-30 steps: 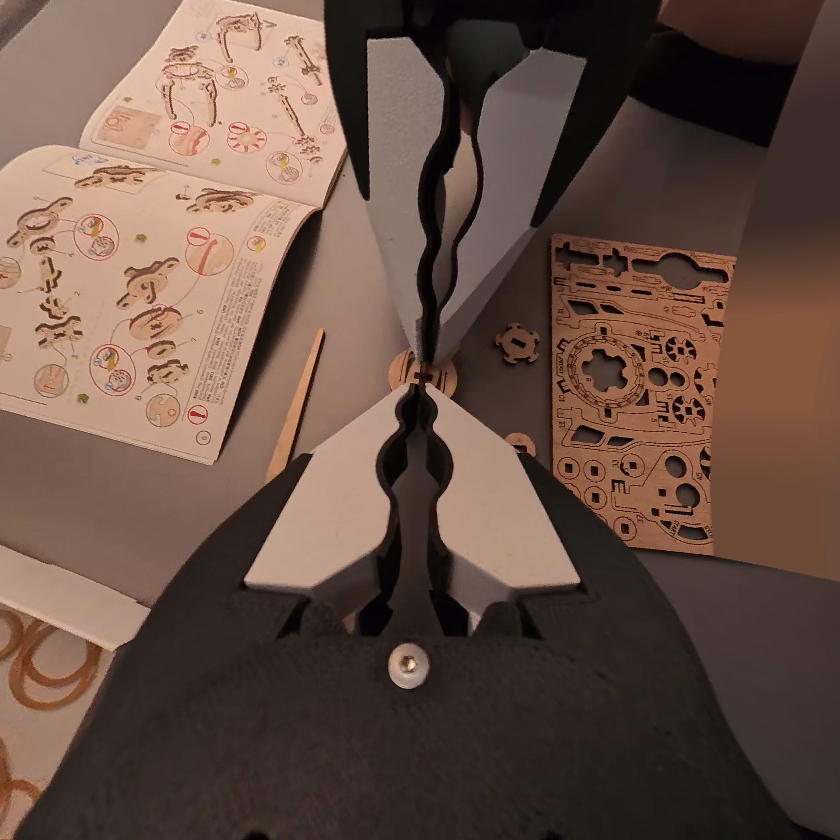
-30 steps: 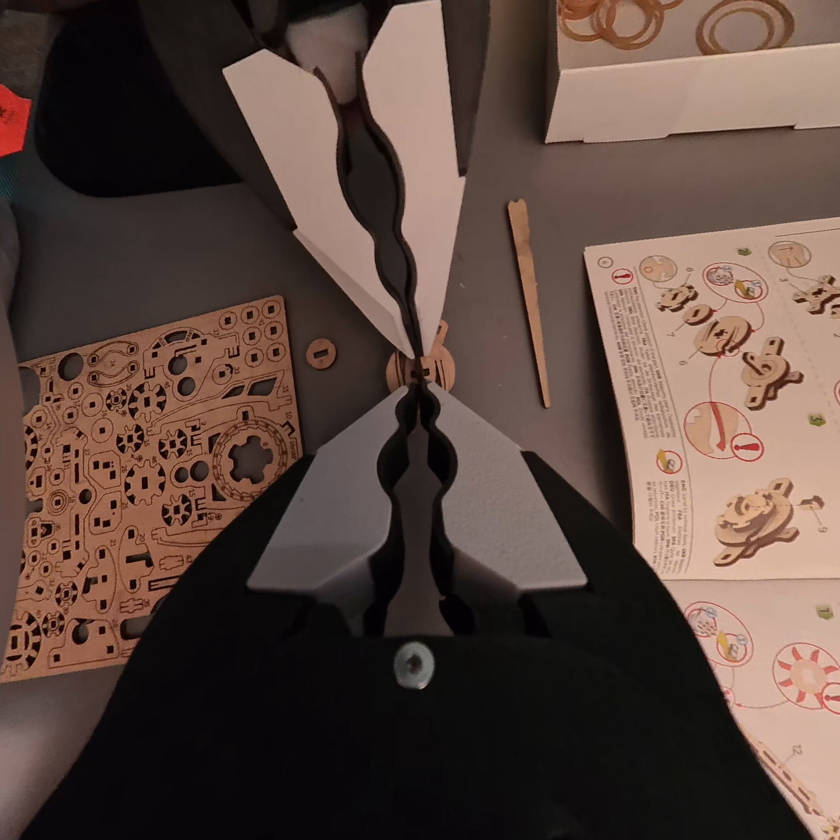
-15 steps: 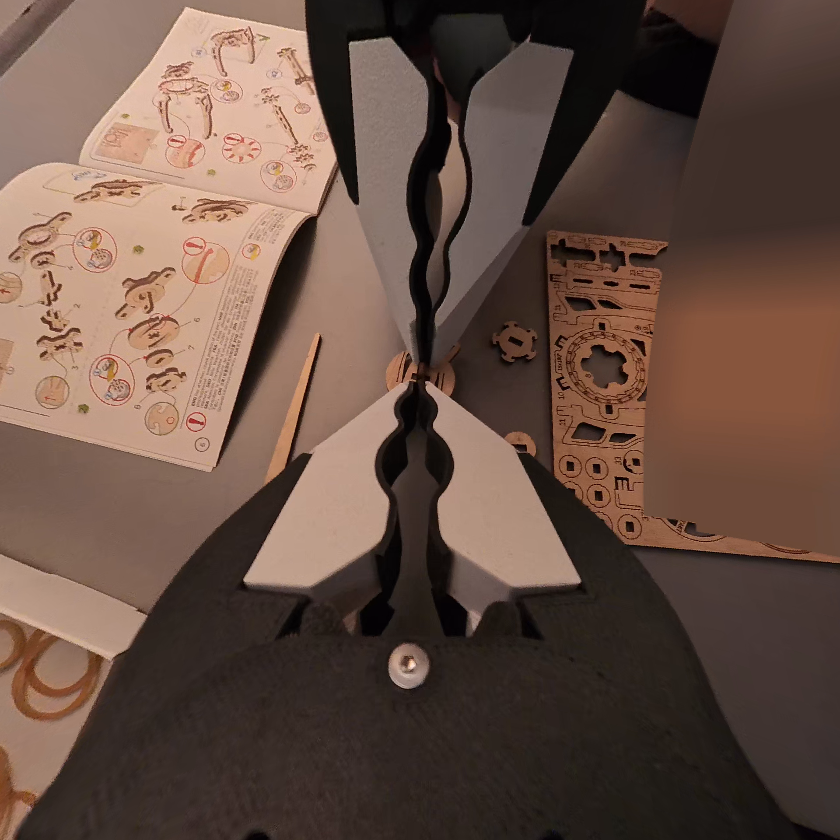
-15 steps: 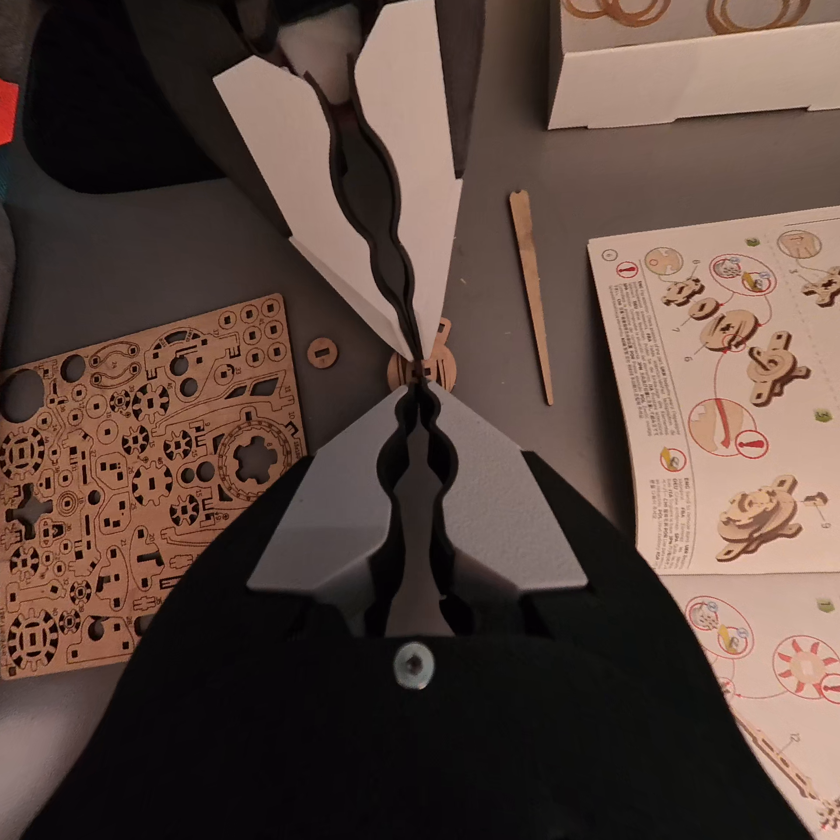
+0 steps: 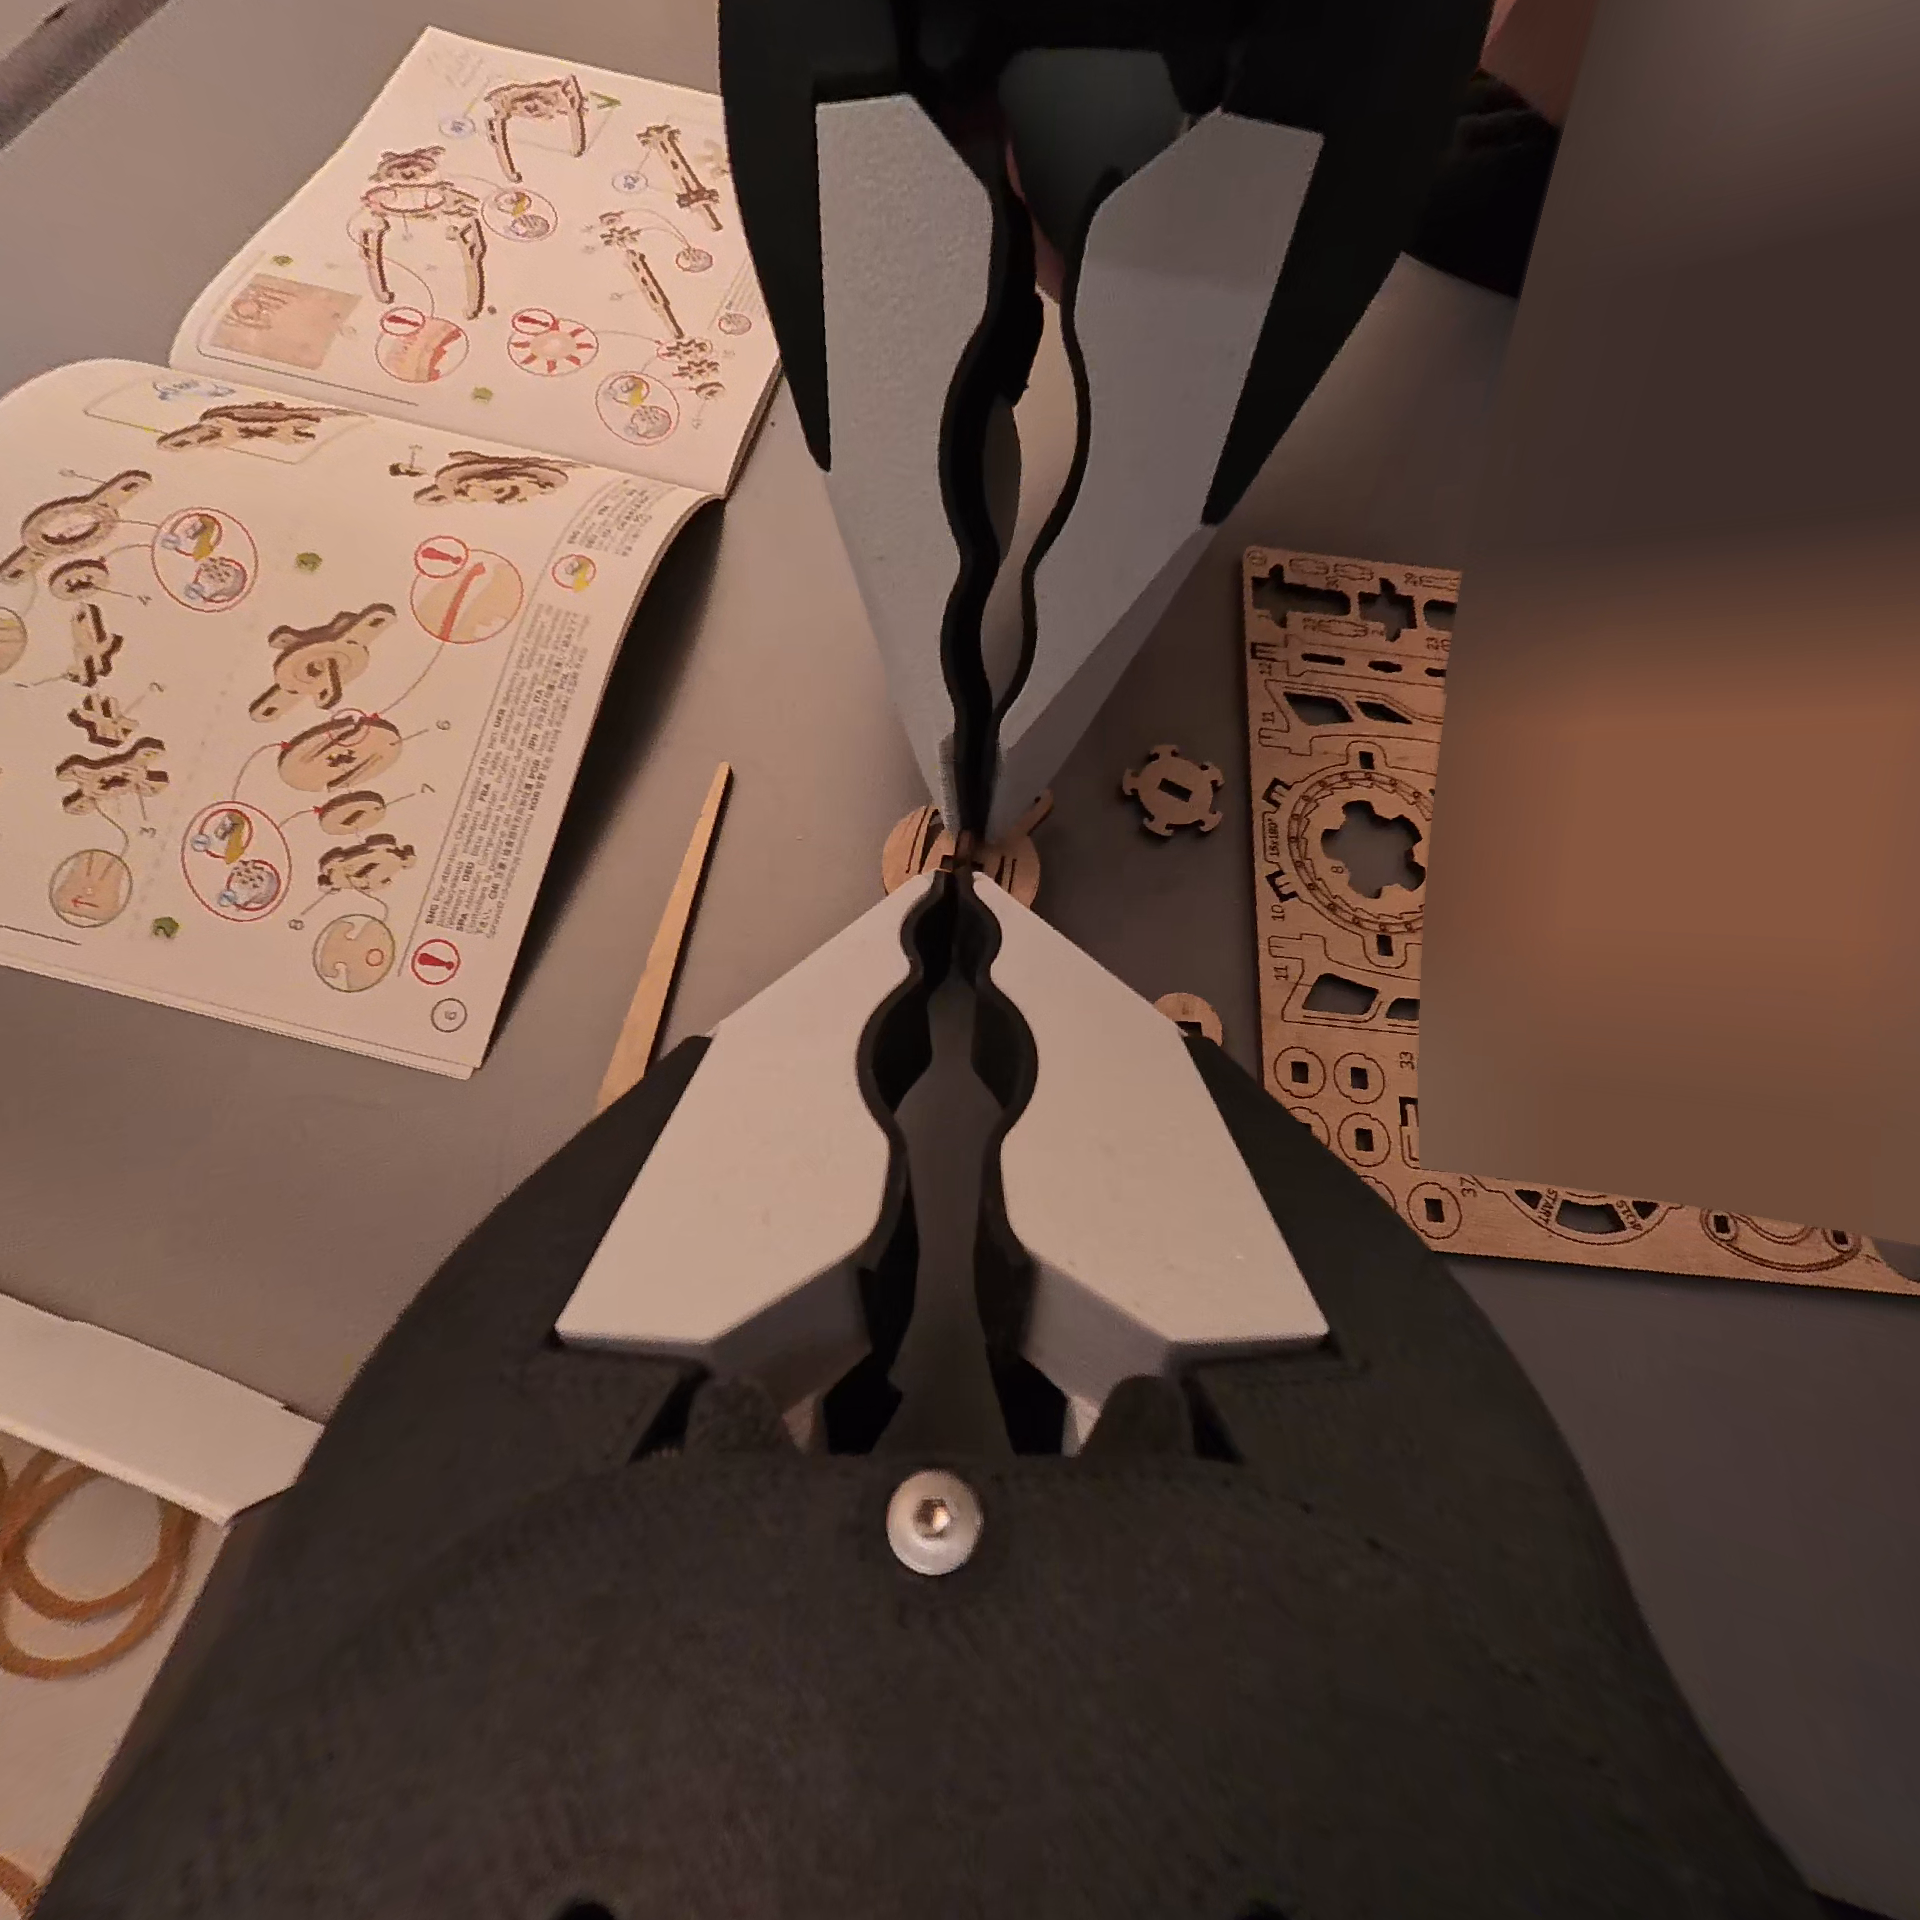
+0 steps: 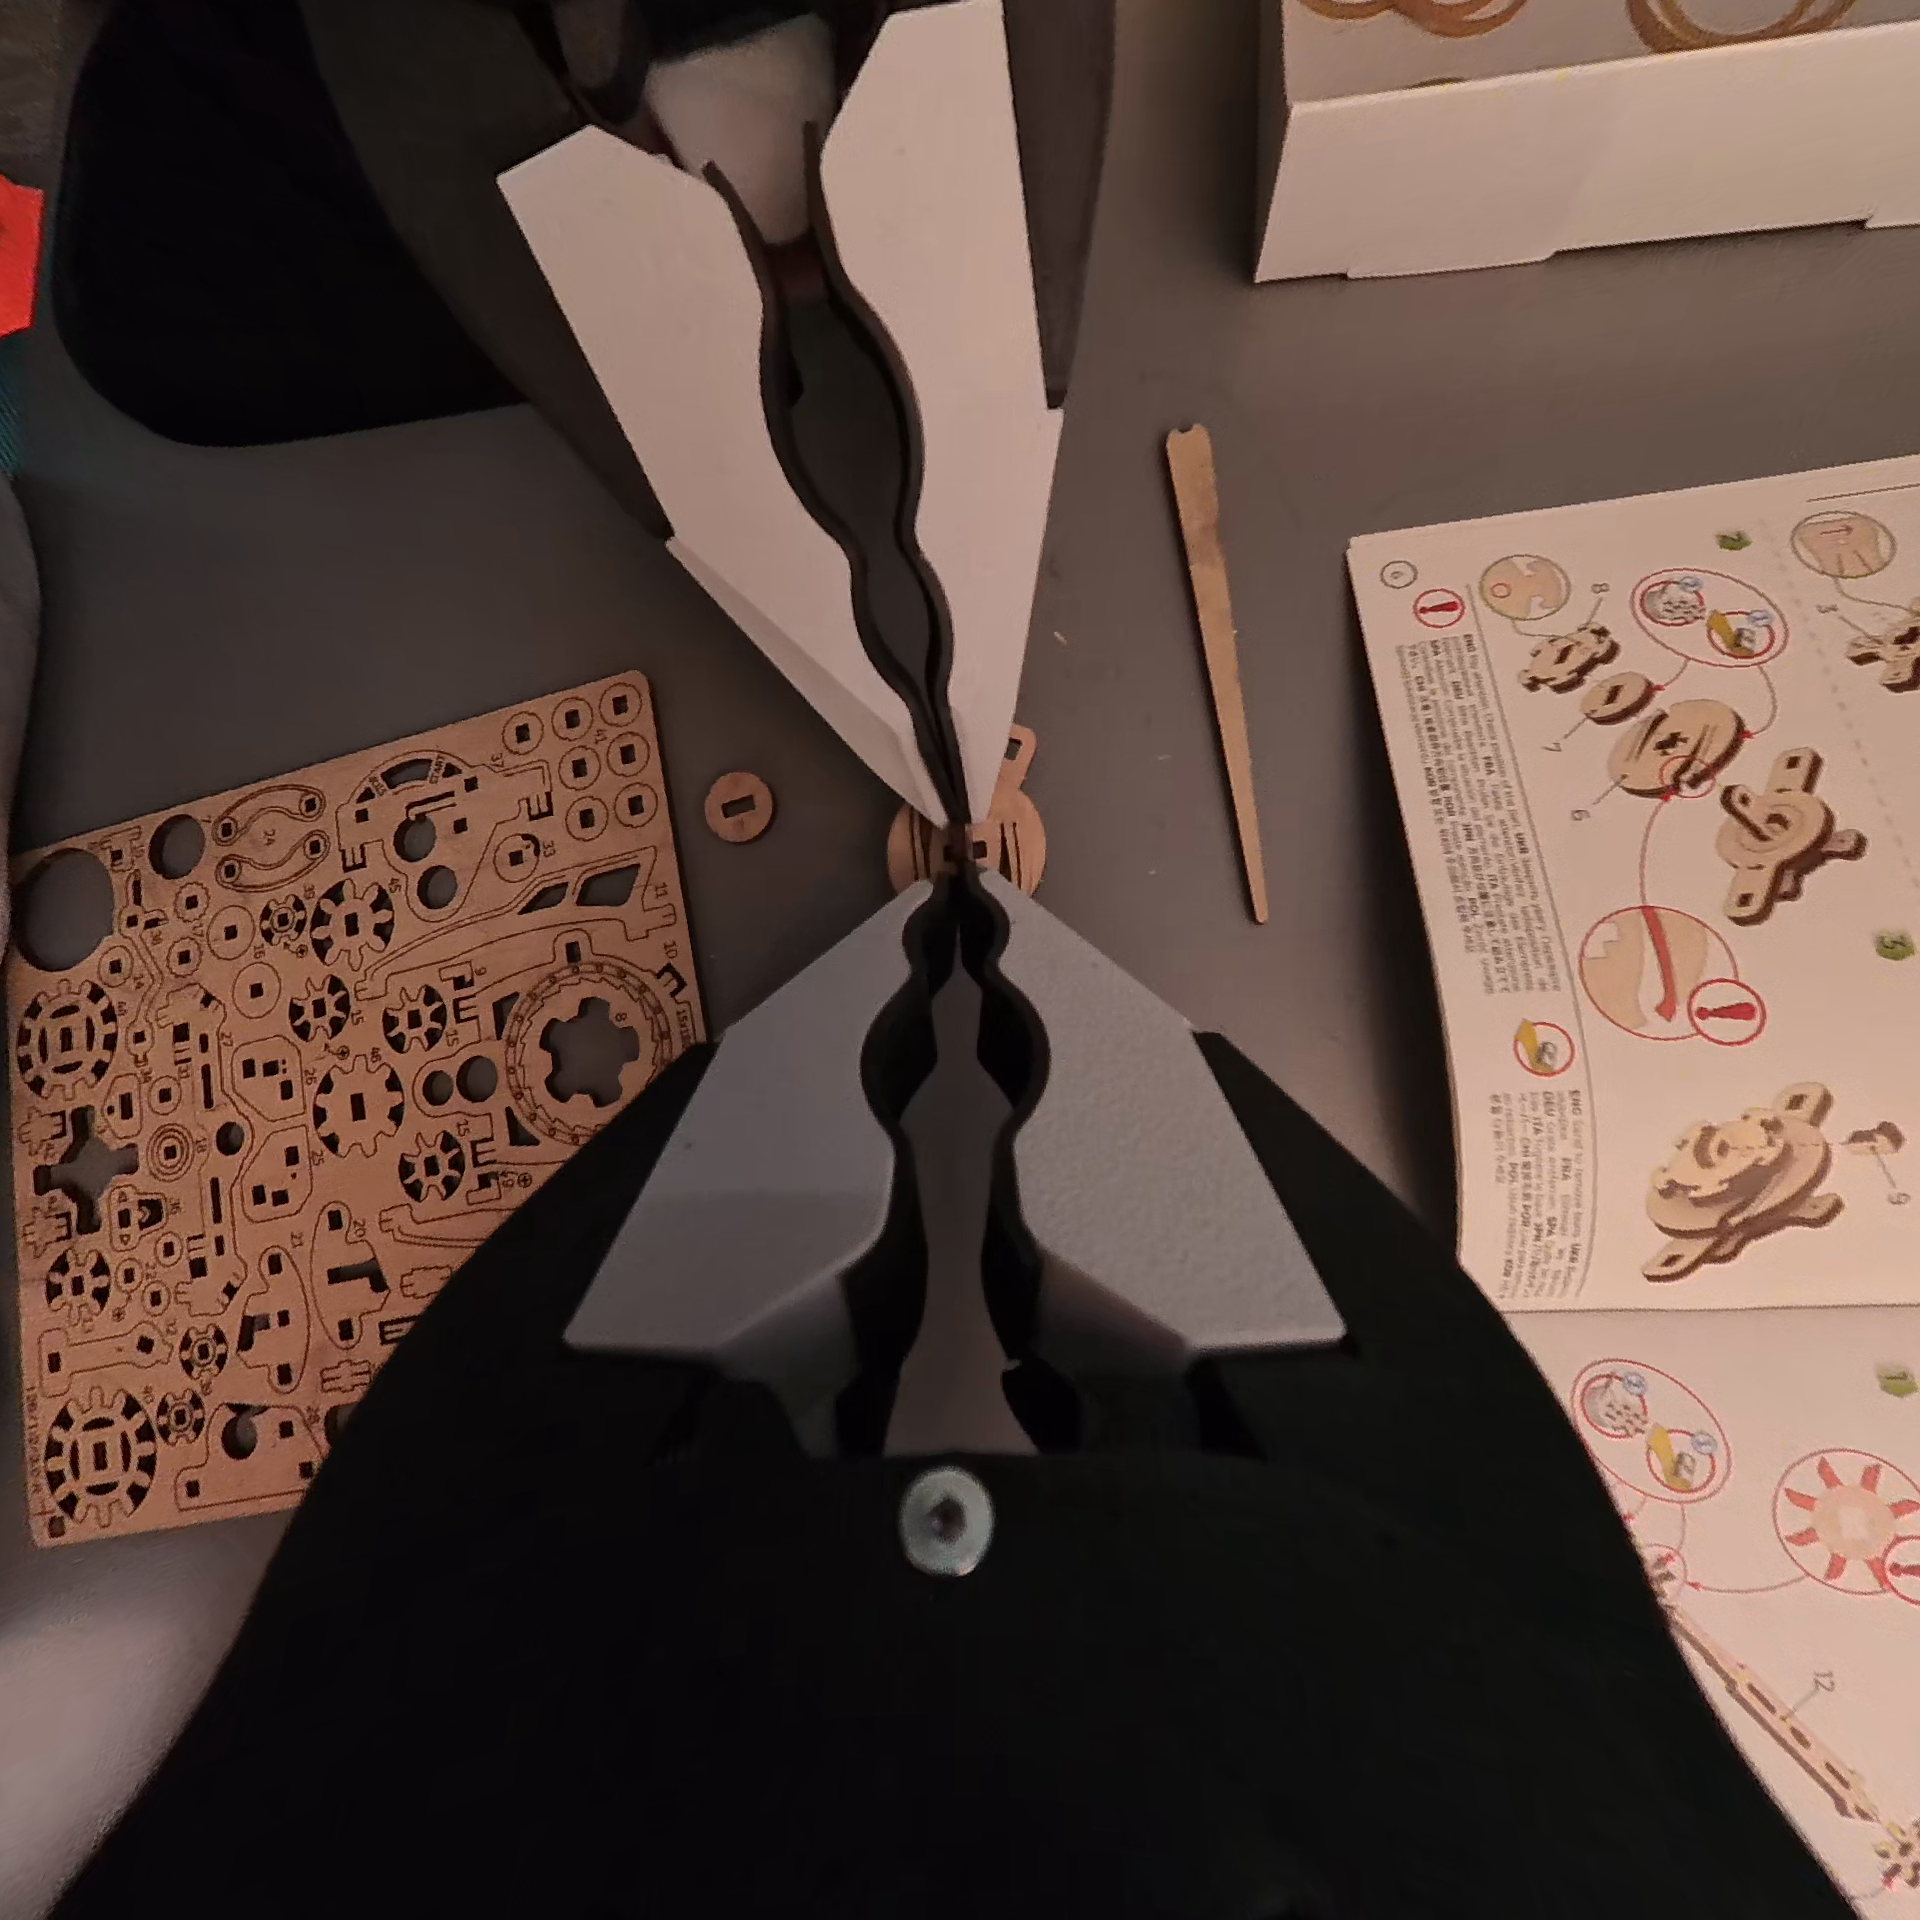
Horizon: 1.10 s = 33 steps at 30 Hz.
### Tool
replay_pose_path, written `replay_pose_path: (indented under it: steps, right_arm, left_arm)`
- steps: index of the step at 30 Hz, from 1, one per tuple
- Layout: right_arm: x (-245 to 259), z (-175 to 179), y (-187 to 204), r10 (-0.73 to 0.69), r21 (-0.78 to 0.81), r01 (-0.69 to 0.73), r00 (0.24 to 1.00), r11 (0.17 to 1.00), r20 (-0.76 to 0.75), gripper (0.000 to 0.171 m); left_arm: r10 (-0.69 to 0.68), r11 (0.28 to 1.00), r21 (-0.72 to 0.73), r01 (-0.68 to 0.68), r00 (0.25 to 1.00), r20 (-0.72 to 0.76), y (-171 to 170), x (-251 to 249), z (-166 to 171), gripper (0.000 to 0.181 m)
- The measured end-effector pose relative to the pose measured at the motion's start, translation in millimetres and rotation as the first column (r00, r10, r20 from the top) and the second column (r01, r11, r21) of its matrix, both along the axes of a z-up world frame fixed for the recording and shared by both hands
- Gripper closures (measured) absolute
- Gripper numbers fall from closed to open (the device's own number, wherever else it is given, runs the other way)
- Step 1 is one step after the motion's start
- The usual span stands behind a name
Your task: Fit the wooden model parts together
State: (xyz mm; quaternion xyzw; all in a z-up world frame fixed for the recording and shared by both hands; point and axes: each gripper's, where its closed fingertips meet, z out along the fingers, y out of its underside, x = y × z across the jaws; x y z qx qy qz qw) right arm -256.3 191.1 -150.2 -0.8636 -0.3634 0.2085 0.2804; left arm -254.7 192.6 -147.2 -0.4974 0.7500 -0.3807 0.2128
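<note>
My left gripper (image 5: 958,881) and my right gripper (image 6: 956,883) meet tip to tip over the middle of the grey table (image 5: 312,1164), each clenched on the small round wooden model part (image 5: 1013,868) with dark engraved lines and a slot at its centre. The disc is pinched from opposite sides; a little tab (image 6: 1020,750) juts from its far edge in the right wrist view. I cannot tell whether it touches the tabletop. Just beside it lies a loose notched wooden gear (image 5: 1172,790), and a small slotted wooden washer (image 6: 739,805) sits near the laser-cut plywood sheet (image 6: 312,1091) of punched-out shapes, which lies toward one side of the table. On the other side a thin tapered wooden stick (image 6: 1218,665) lies flat, between the disc and the open illustrated instruction booklet (image 5: 312,675). A white cardboard box (image 6: 1558,177) holding tan rubber bands (image 5: 83,1558) stands near the table's edge, beyond the stick.
</note>
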Motion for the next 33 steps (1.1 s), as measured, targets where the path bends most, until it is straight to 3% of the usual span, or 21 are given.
replay_pose_path:
  steps: [6, 9, 14, 18, 22, 25, 33]
  right_arm:
    - [0, 1, 1, -0.032, -0.036, 0.030, 0.998, 0.999, -0.062, 0.170]
    - [-2, 5, -4, -0.035, -0.119, 0.021, 0.993, 0.993, -0.114, 0.170]
    - [1, 32, 11, 0.062, 0.124, -0.042, 0.985, 0.991, -0.162, 0.171]
    - [6, 3, 7, 0.095, 0.084, -0.092, 0.995, 0.992, -0.032, 0.171]
    - [3, -2, -3, 0.079, -0.017, -0.080, 0.995, 0.997, -0.054, 0.171]
    - [3, 2, -5, 0.052, -0.030, -0.053, 0.998, 0.998, -0.047, 0.171]
    - [-22, 34, 10, 0.102, 0.192, -0.060, 0.971, 0.980, -0.218, 0.166]
  left_arm:
    - [-0.044, 0.999, 0.023, 0.043, 0.999, 0.023, 0, 1, 1, 0.181]
    - [-0.185, 0.981, 0.078, 0.180, 0.981, 0.064, -9, -4, 1, 0.181]
    - [-0.244, 0.964, 0.133, 0.230, 0.964, 0.105, -4, -5, 4, 0.181]
    - [-0.201, 0.974, 0.127, 0.187, 0.973, 0.110, 1, -3, 12, 0.181]
    - [-0.202, 0.979, -0.032, 0.203, 0.979, 0.031, -14, -12, 22, 0.181]
    - [-0.208, 0.978, -0.015, 0.207, 0.977, -0.041, -17, -17, 12, 0.181]
    - [-0.225, 0.973, 0.015, 0.230, 0.960, -0.167, -14, -39, 22, 0.181]
